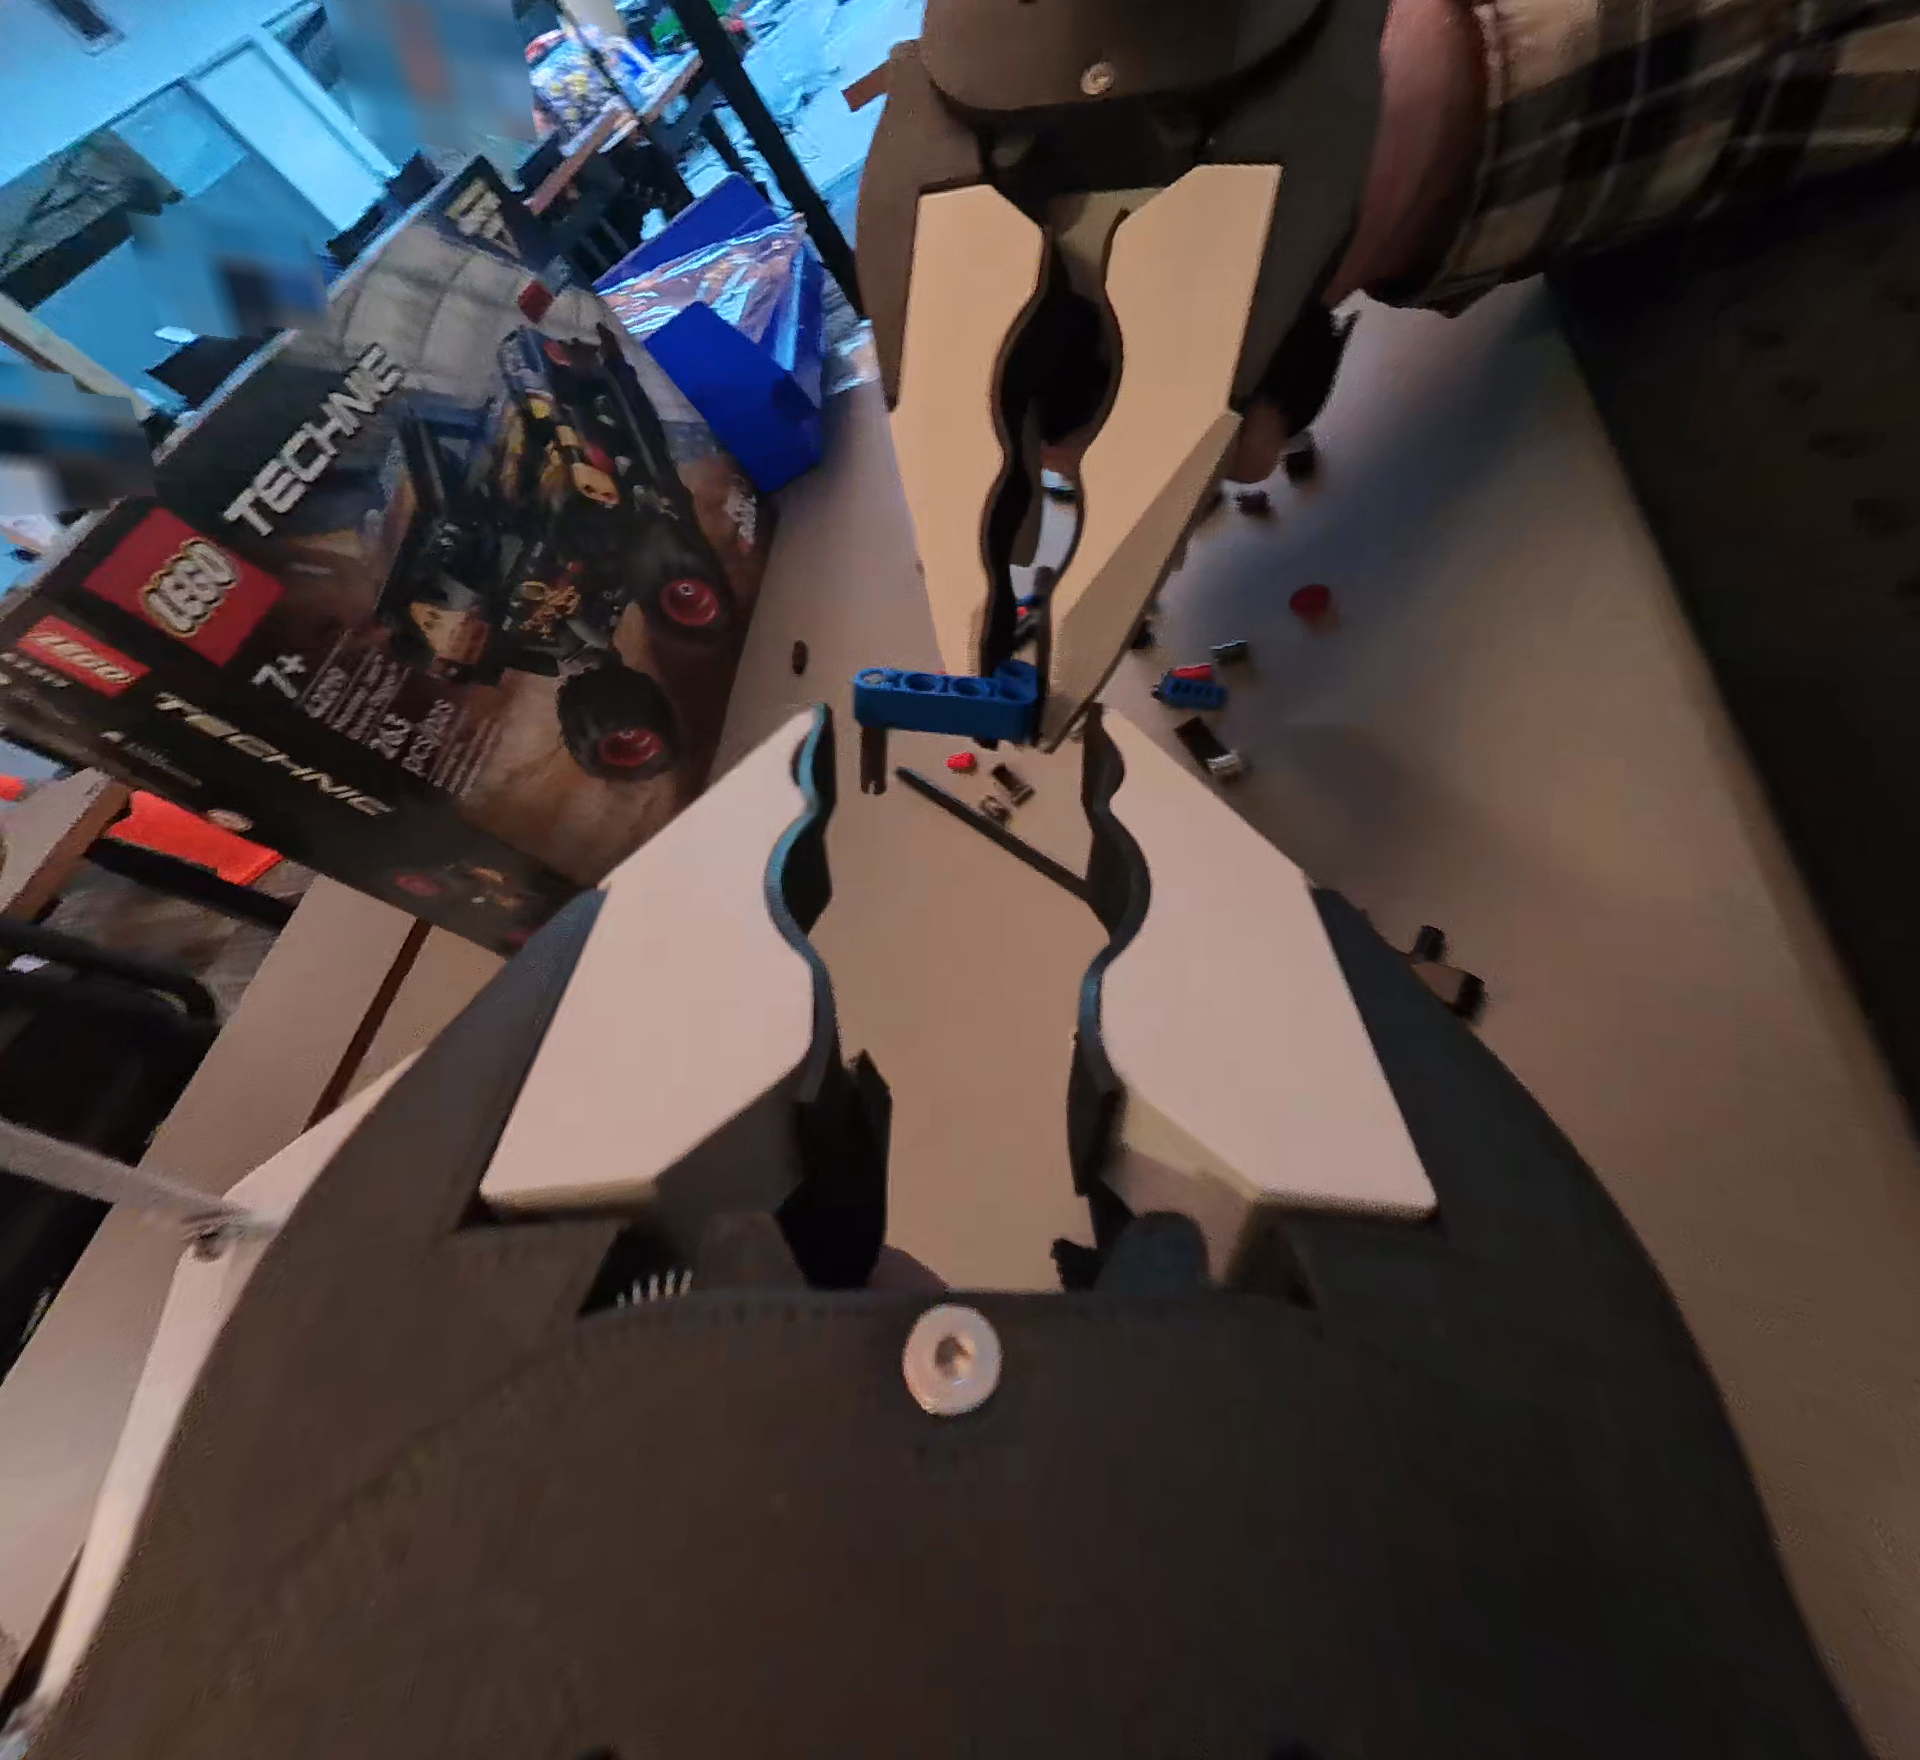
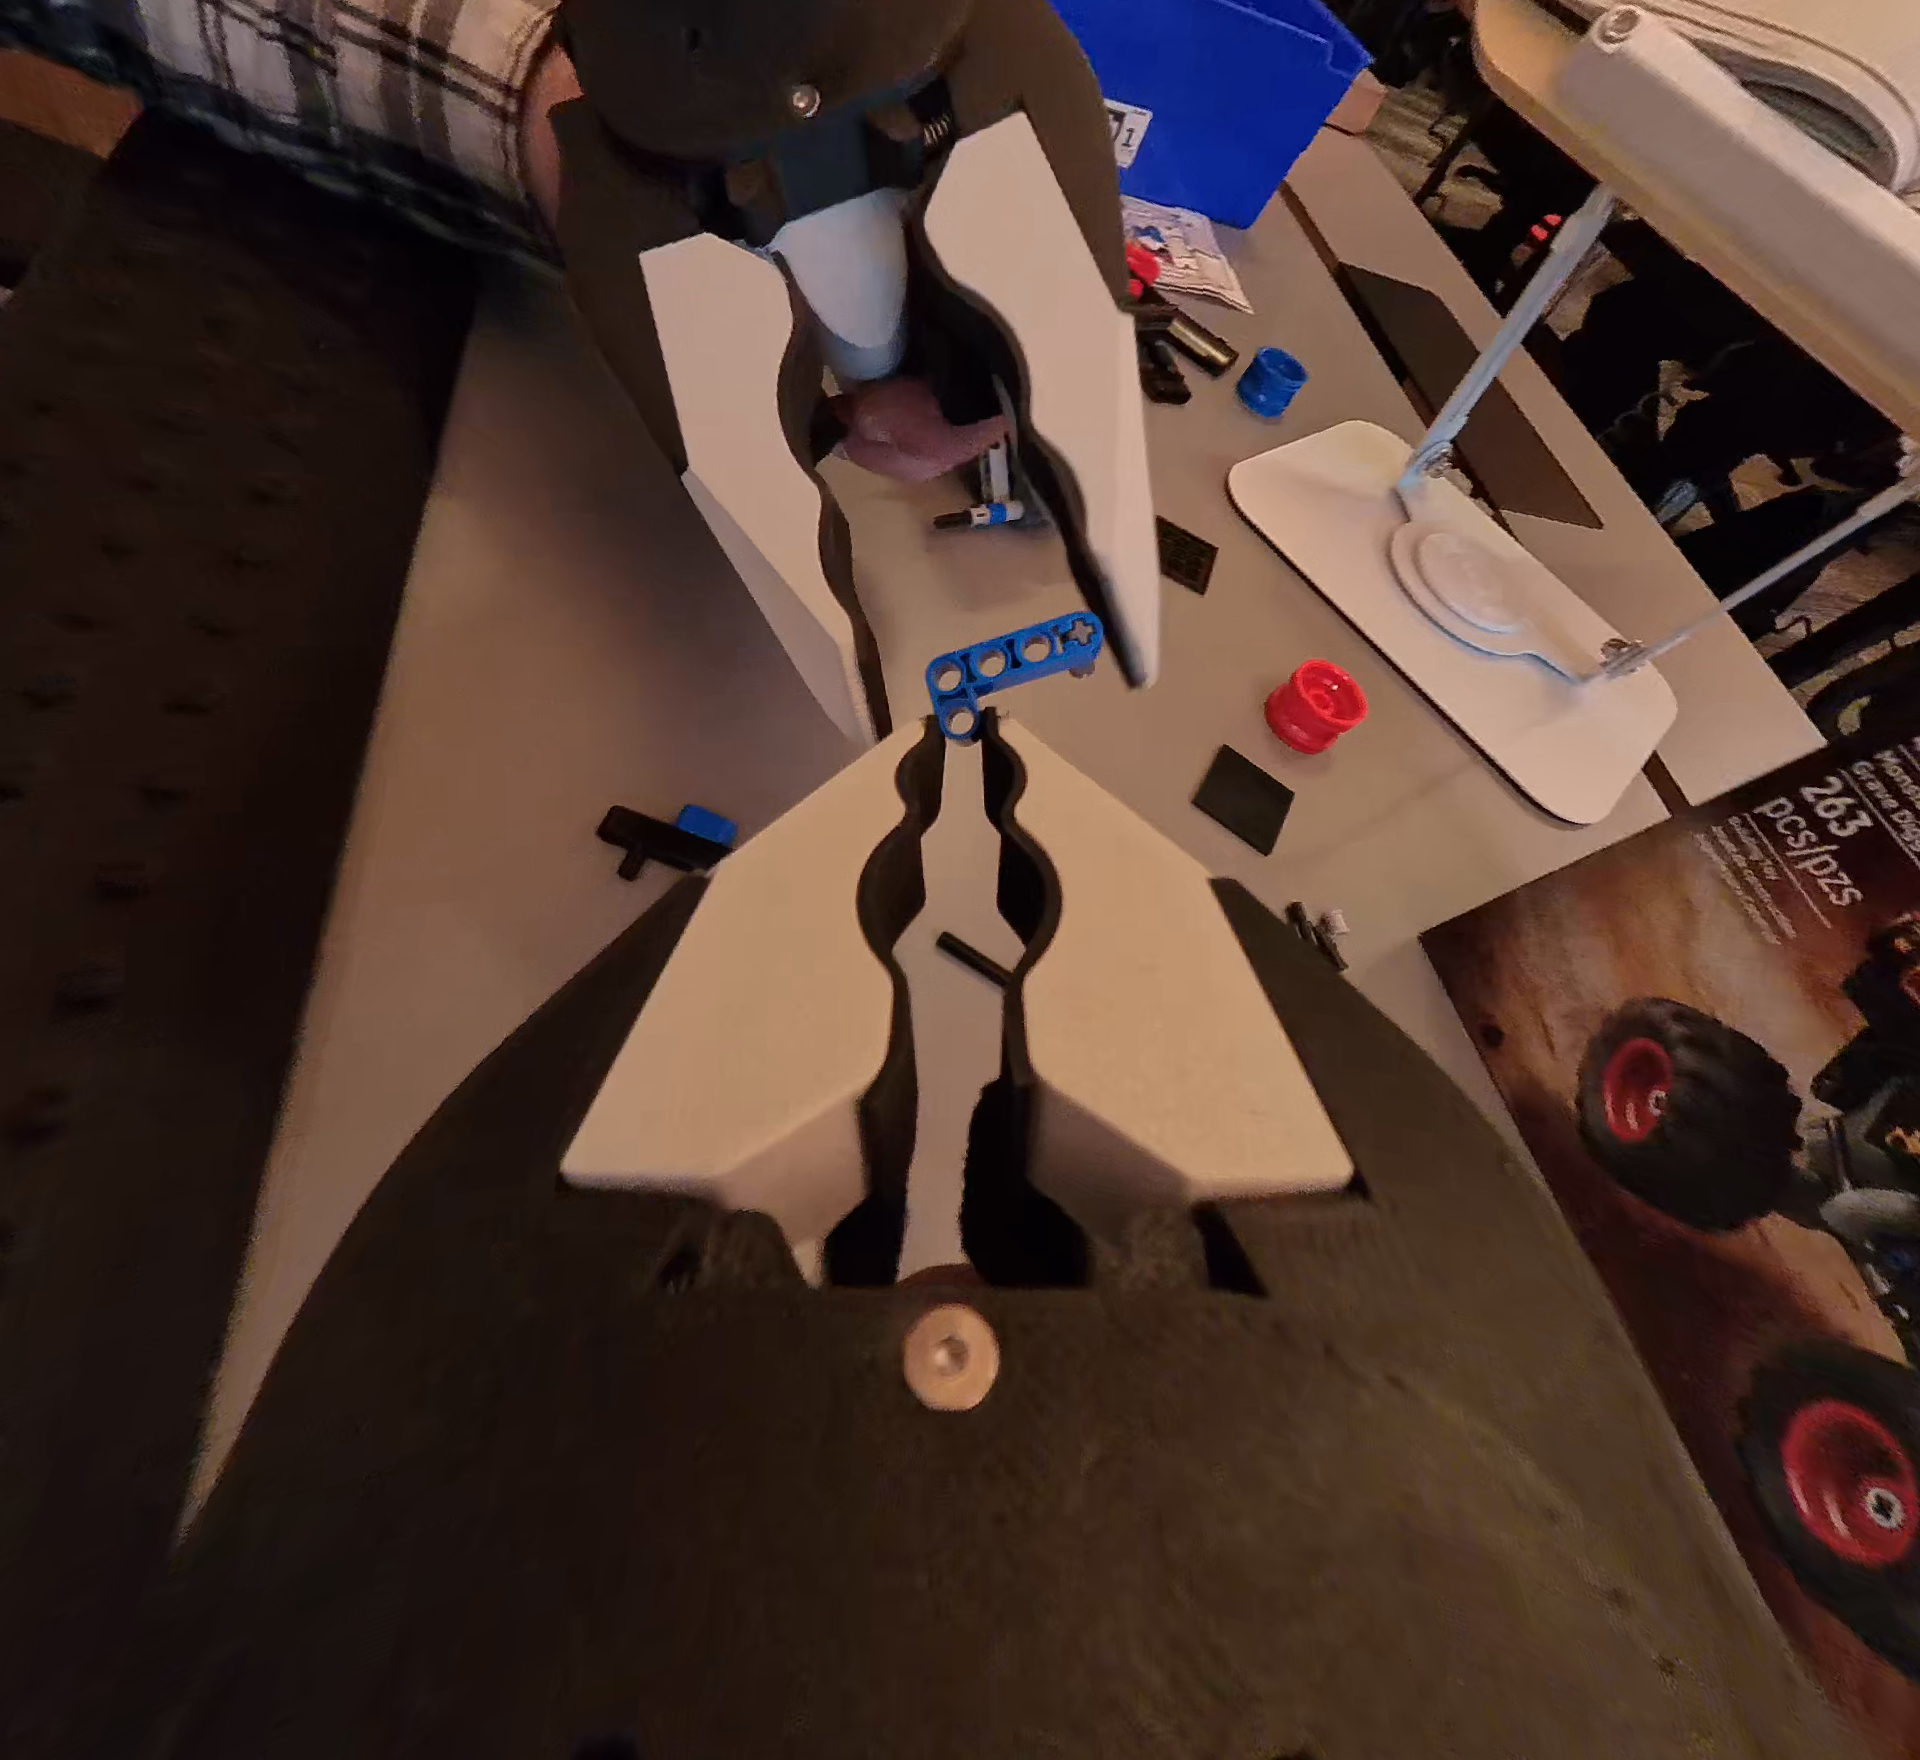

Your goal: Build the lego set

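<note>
Right gripper (image 2: 964,723) jaws pinch blue L-beam's (image 2: 1013,663) short leg; left gripper (image 1: 961,723) agape. Step: handover. Next: left clamps long arm.

Lego box (image 2: 1704,1139) cut off by edge

Left wrist view tinted cold blue, right wrist view warm orange; both dim. Background beyond table (image 1: 1455,879) far edge blurred, perhaps by motion. Straight lines bent by wide-angle distortion near frame edges. Soft shadows cast.
</note>
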Motion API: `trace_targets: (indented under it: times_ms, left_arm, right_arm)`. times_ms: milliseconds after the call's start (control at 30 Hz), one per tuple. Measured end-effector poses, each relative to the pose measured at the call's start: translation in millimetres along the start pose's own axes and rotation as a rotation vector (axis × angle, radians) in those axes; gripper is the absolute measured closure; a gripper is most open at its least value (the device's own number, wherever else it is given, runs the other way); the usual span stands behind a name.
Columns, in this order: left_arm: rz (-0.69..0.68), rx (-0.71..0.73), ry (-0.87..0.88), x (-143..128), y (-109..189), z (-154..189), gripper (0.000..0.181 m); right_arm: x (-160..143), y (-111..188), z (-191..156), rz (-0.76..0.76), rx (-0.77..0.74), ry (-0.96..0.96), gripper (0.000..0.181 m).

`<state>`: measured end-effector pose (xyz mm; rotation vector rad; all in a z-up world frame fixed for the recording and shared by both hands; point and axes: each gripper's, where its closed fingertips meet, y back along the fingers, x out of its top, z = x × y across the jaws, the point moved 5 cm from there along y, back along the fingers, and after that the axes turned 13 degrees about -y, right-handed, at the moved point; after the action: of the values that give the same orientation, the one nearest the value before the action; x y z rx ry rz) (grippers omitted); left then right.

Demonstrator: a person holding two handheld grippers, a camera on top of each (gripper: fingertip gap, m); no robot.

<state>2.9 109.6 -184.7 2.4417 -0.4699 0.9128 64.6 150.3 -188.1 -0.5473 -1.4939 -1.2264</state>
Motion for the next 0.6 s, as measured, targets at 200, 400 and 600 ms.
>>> trace_targets:
  times_ms: [200,400,600]
  left_arm:
    - [0.019,-0.074,0.007,-3.5,-2.0,7.6,0.143]
    - [0.035,-0.053,0.033,-9.2,-0.3,3.7,0.175]
    - [0.045,-0.054,0.061,-7.2,0.1,1.4,0.173]
  right_arm:
    - [-5.5,0.1,-5.7,-0.041,0.038,0.024,0.177]
    - [-12.3,3.4,-2.8,-0.070,0.039,0.011,0.174]
    - [-10.6,3.0,-4.1,-0.069,0.033,0.026,0.179]
